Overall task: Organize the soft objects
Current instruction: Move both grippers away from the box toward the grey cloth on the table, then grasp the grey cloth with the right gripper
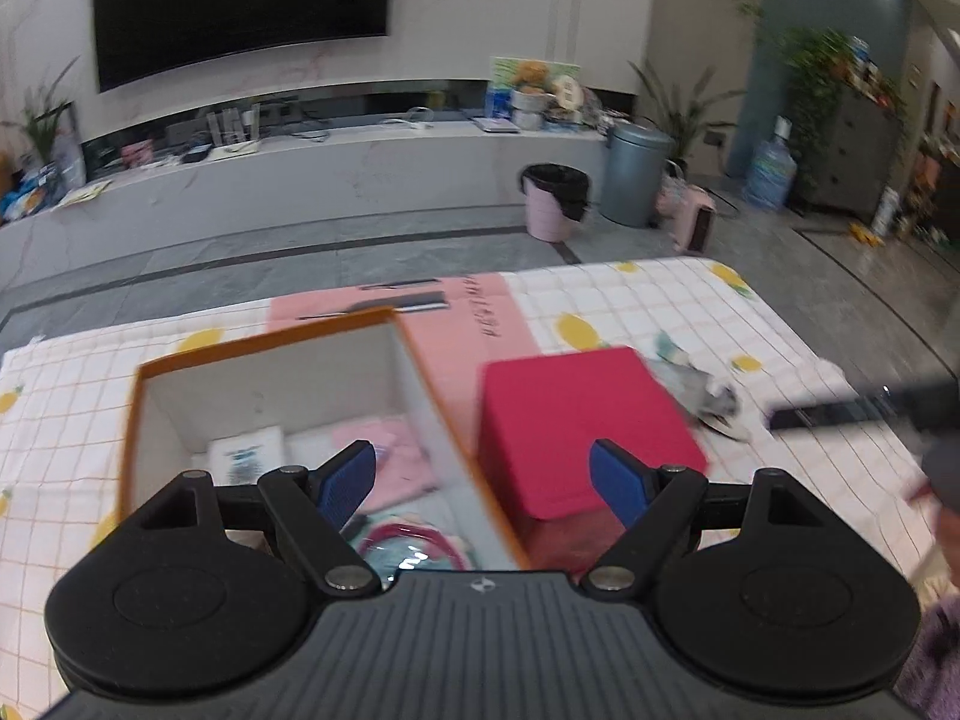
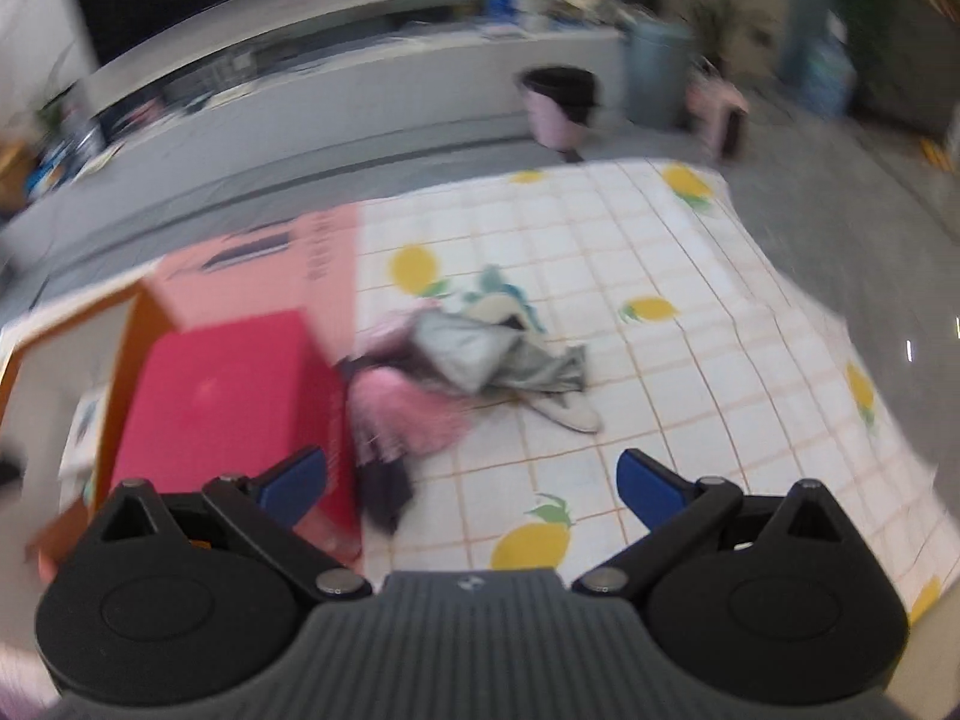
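An open orange-rimmed box (image 1: 264,354) stands on the chequered cloth and holds folded pink fabric (image 1: 390,456), a white packet (image 1: 249,453) and a teal item with a pink ring (image 1: 414,546). My left gripper (image 1: 483,480) hovers open over the box's right wall, nothing between its blue pads. A red box (image 1: 582,420) sits right of it. In the right wrist view a heap of soft items (image 2: 480,360), grey, pink and teal, lies beside the red box (image 2: 234,408). My right gripper (image 2: 474,489) is open above the cloth in front of the heap, apart from it.
A pink sheet (image 1: 468,324) lies behind the boxes. The tablecloth with lemon print (image 2: 690,330) ends at the table's far and right edges. Beyond on the floor stand a pink bin (image 1: 555,201) and a grey bin (image 1: 636,174). The other gripper's dark arm (image 1: 864,408) enters from the right.
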`<state>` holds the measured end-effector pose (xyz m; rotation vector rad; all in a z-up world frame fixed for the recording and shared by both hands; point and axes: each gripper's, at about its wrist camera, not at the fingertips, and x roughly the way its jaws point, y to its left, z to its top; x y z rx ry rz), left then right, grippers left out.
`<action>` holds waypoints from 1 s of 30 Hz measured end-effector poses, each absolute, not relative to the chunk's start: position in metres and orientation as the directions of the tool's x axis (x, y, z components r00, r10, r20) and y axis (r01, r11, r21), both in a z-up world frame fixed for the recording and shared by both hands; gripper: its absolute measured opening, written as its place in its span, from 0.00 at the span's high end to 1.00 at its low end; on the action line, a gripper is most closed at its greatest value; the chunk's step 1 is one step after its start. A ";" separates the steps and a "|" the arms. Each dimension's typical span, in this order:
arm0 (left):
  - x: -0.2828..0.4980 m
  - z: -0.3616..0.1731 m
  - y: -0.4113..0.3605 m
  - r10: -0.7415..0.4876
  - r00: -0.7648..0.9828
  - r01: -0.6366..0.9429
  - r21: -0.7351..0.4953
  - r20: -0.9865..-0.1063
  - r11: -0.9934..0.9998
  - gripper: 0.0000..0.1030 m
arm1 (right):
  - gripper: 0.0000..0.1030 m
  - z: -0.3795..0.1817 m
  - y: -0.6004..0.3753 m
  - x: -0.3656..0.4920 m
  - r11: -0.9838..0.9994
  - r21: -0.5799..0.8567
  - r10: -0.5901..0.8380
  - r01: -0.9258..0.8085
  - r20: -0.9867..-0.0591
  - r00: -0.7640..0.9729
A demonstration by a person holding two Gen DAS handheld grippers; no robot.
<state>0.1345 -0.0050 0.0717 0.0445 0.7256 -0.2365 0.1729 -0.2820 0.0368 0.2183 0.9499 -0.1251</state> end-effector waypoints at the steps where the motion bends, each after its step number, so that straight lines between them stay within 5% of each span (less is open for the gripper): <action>1: 0.131 0.071 -0.012 -0.207 0.719 0.246 -0.036 -0.664 0.969 0.08 | 0.02 0.032 -0.290 0.181 0.959 0.160 0.002 0.233 -0.828 0.561; 9: 0.125 0.045 -0.064 -0.235 0.665 0.344 0.010 -0.709 0.939 0.08 | 0.03 -0.014 -0.317 0.263 0.885 0.340 0.122 0.319 -0.829 0.546; 17: 0.121 0.025 -0.087 -0.299 0.622 0.458 0.026 -0.724 0.889 0.08 | 0.42 -0.060 -0.330 0.294 0.834 0.421 0.193 0.356 -0.828 0.526; 22: 0.120 0.018 -0.099 -0.305 0.605 0.489 0.041 -0.736 0.871 0.08 | 0.80 -0.070 -0.343 0.290 0.829 0.446 0.209 0.338 -0.807 0.552; 30: 0.111 0.011 -0.113 -0.350 0.633 0.537 0.066 -0.691 0.841 0.08 | 0.88 -0.056 -0.361 0.281 0.857 0.404 0.174 0.320 -0.811 0.559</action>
